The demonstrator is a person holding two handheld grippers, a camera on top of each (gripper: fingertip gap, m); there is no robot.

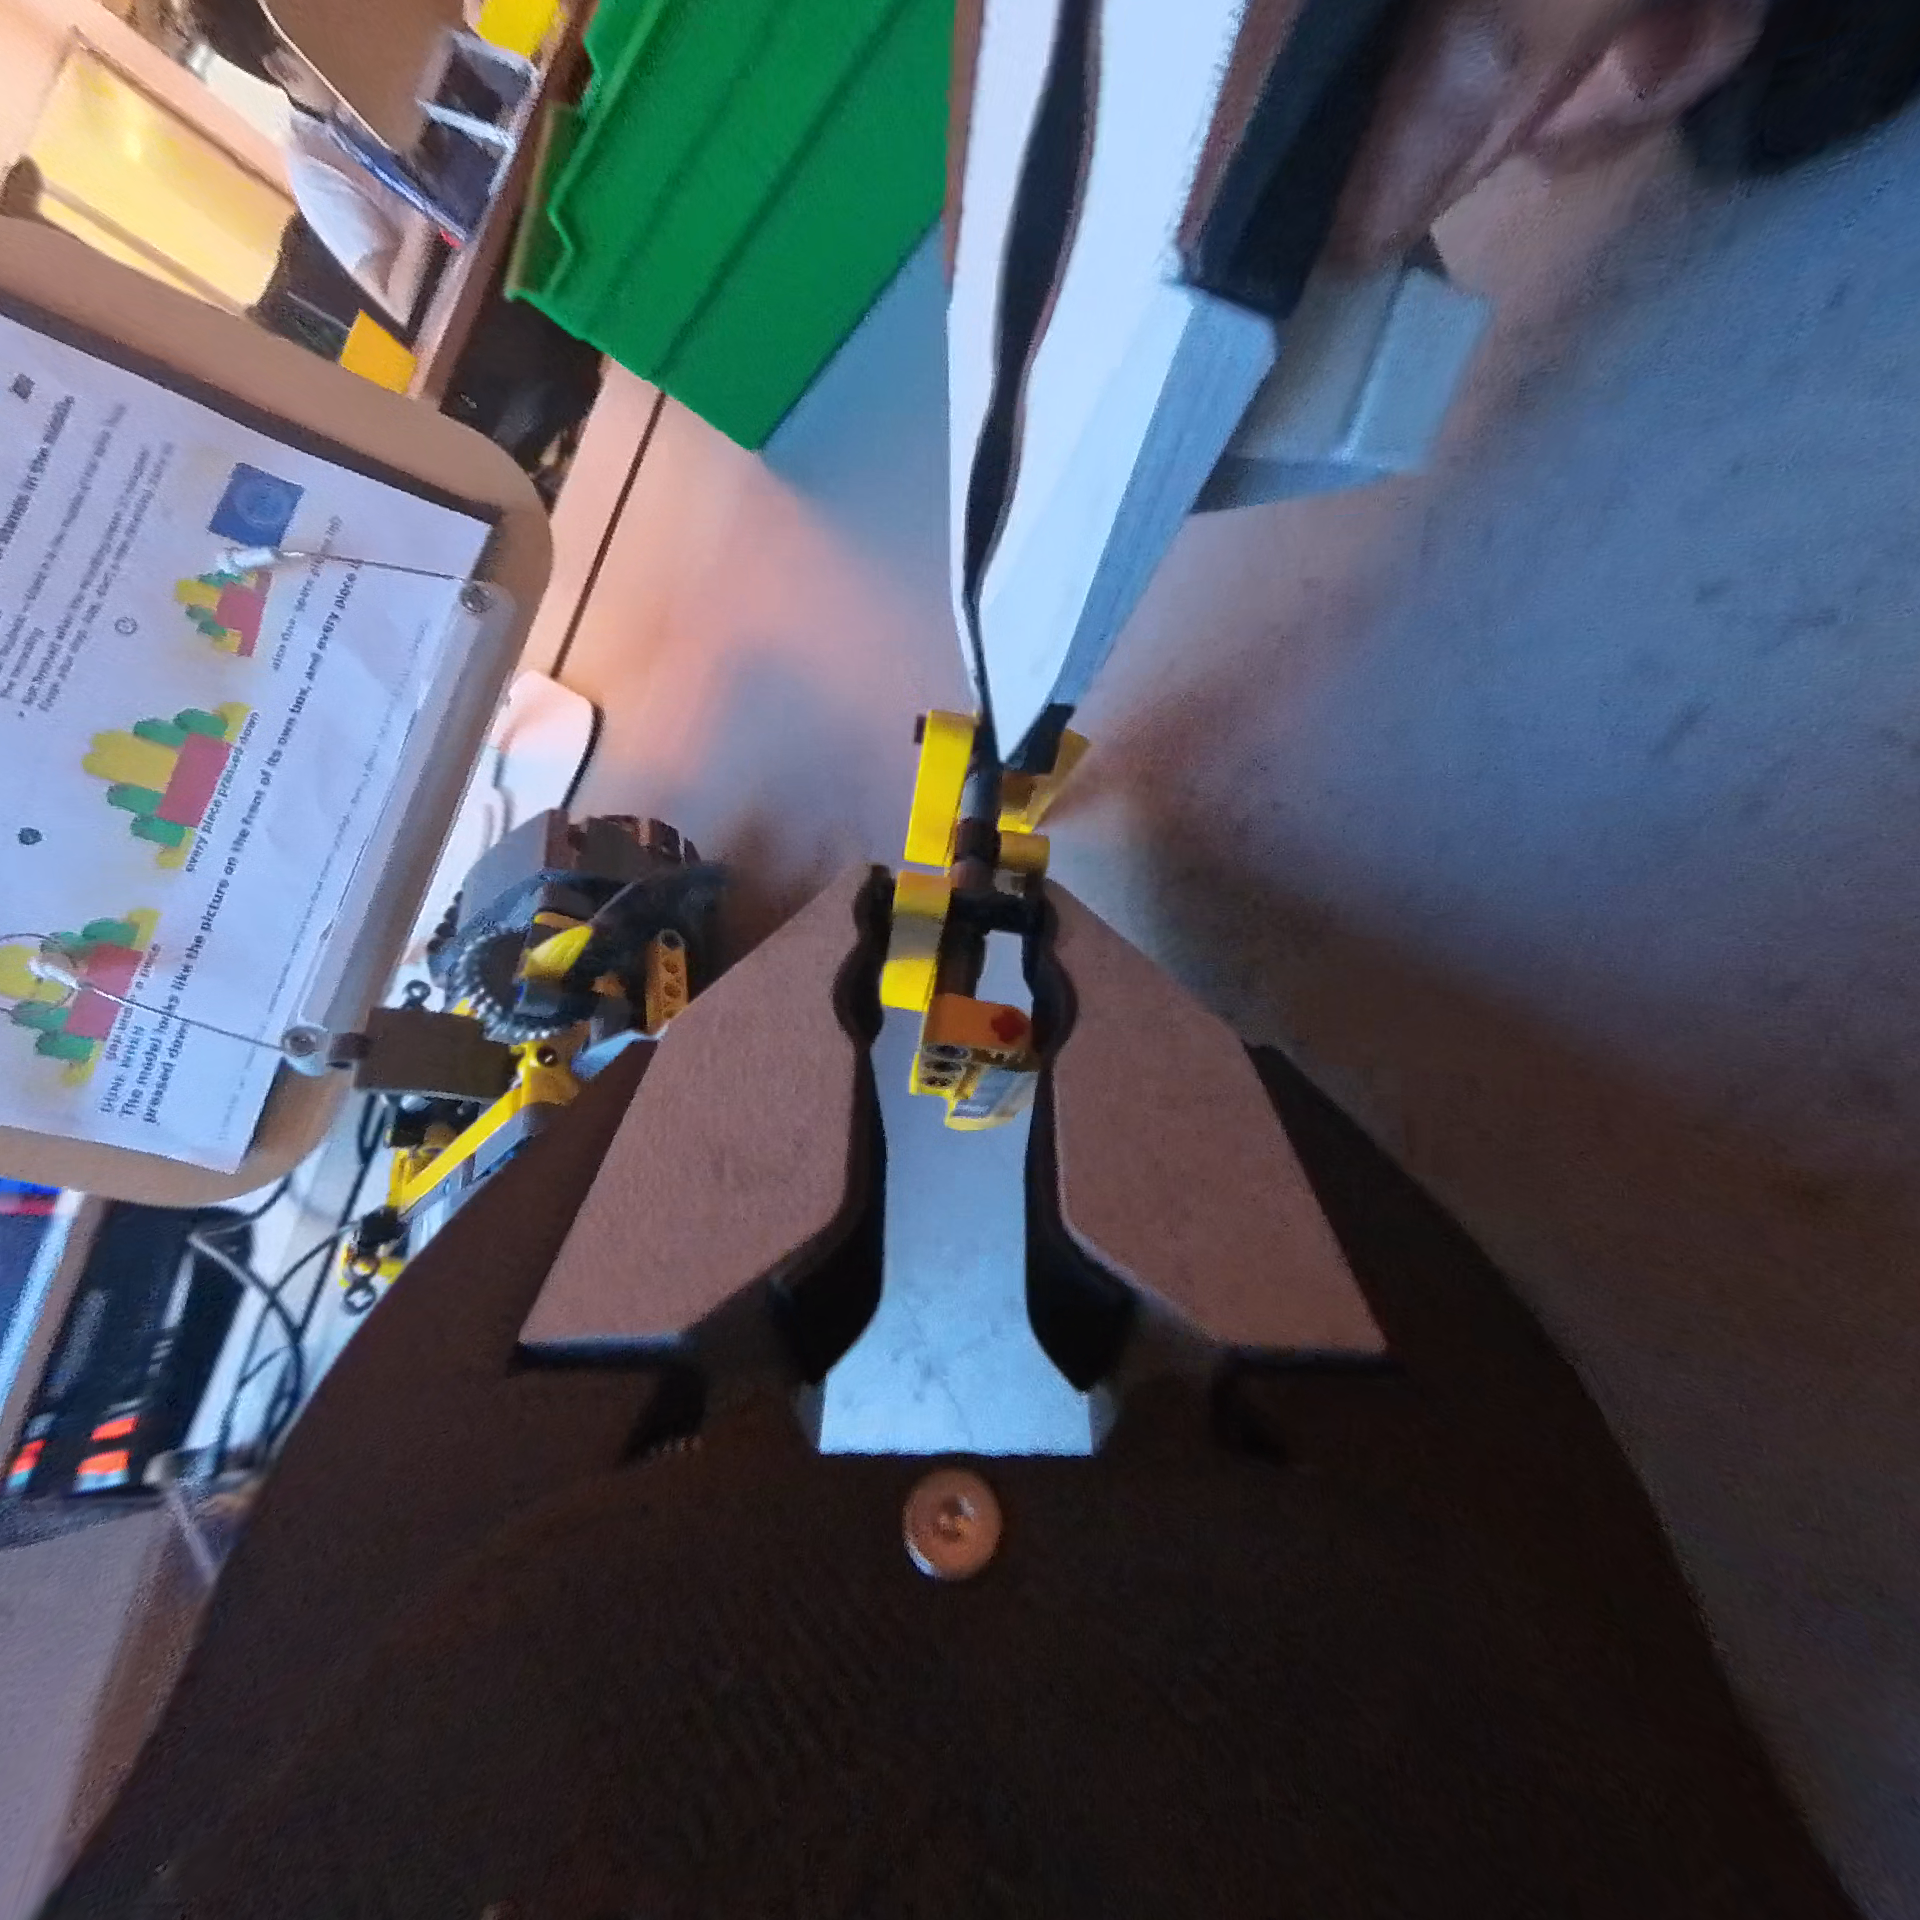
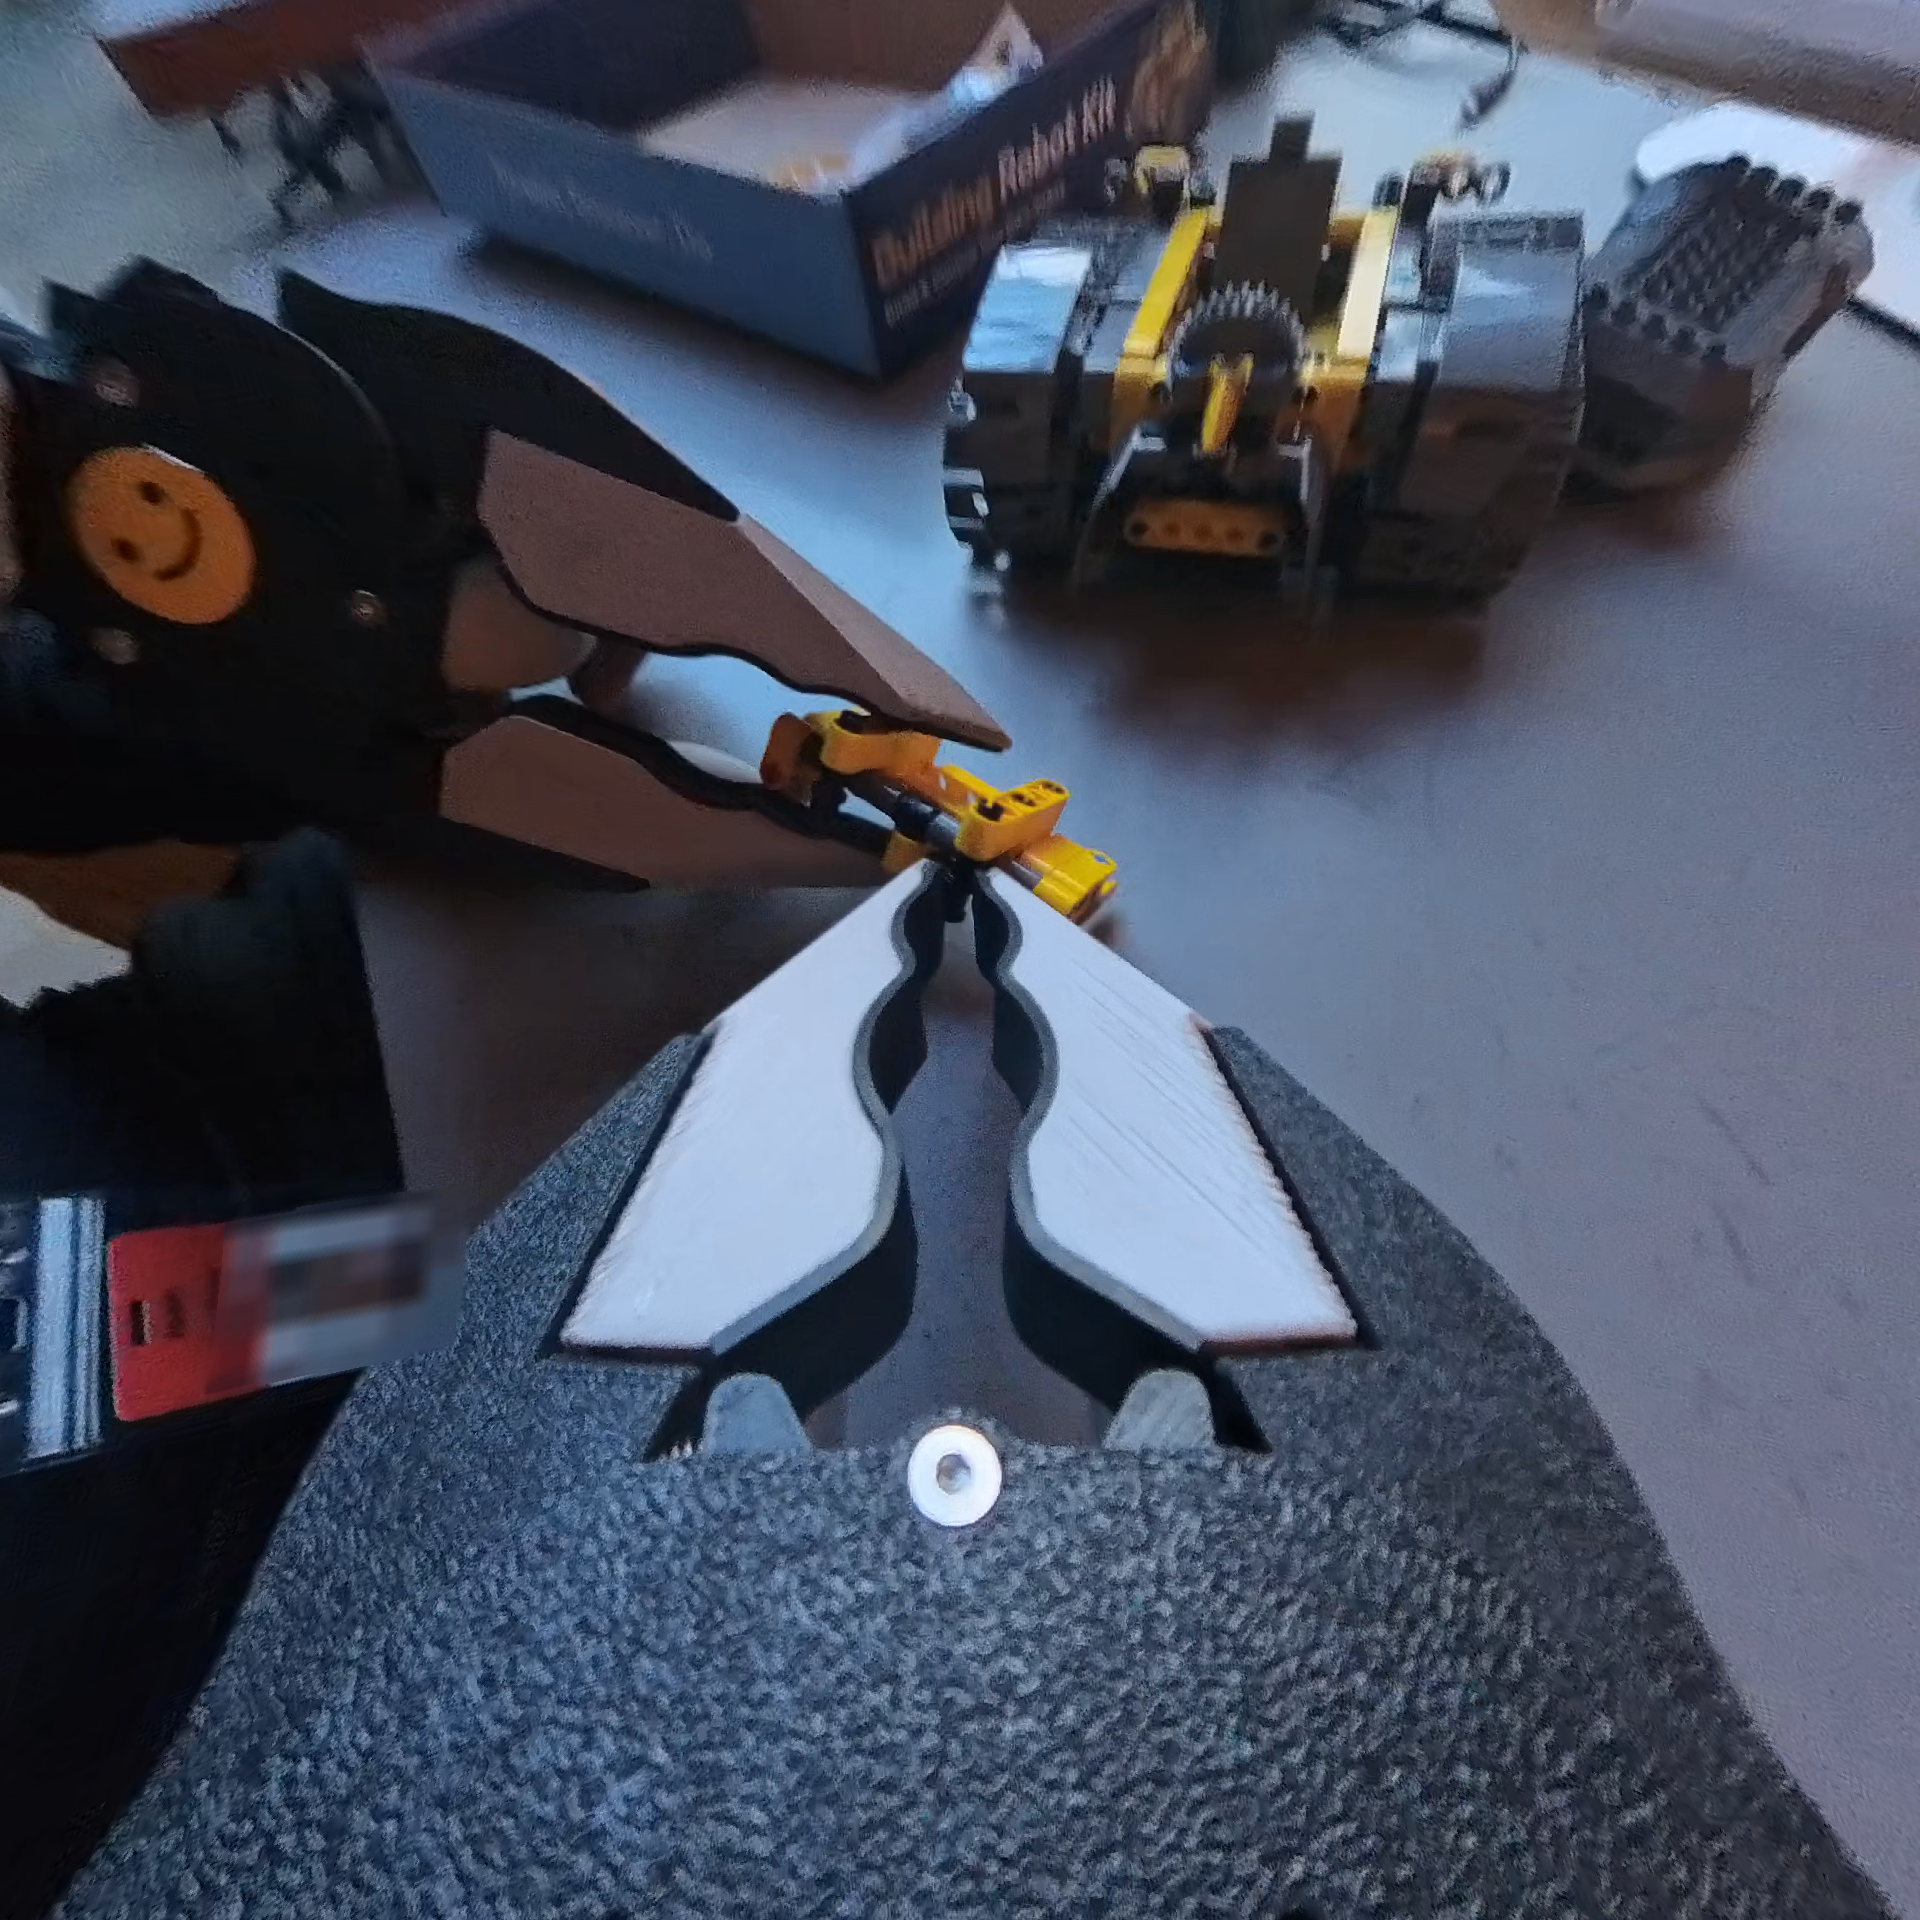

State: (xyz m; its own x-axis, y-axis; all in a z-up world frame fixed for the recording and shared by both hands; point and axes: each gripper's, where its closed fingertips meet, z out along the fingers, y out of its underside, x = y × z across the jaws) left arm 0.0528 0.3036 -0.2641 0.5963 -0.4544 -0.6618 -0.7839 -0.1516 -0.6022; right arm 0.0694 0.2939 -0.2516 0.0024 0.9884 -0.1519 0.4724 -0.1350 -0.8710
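A robotics workshop: kit box [image 2: 790, 208], brick vehicle [image 2: 1278, 416], green bin [image 1: 748, 197].

Box [image 2: 665, 208] blurred — top cut off.

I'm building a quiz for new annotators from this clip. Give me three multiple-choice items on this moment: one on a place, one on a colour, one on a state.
1. Where is the small brick assembly?
A. In the open box
B. Between both grippers
C. On the tracked model

2. What is its main colour?
A. Yellow
B. Green
C. Red

3. How is the right gripper?
A. Wide open
B. Out of view
C. Closed on the assembly's dark pin

Key: 1 B, the left gripper grips one end and the right gripper's tips meet the other. 2 A, yellow beams show in both views. 3 C, its tips pinch the pin.
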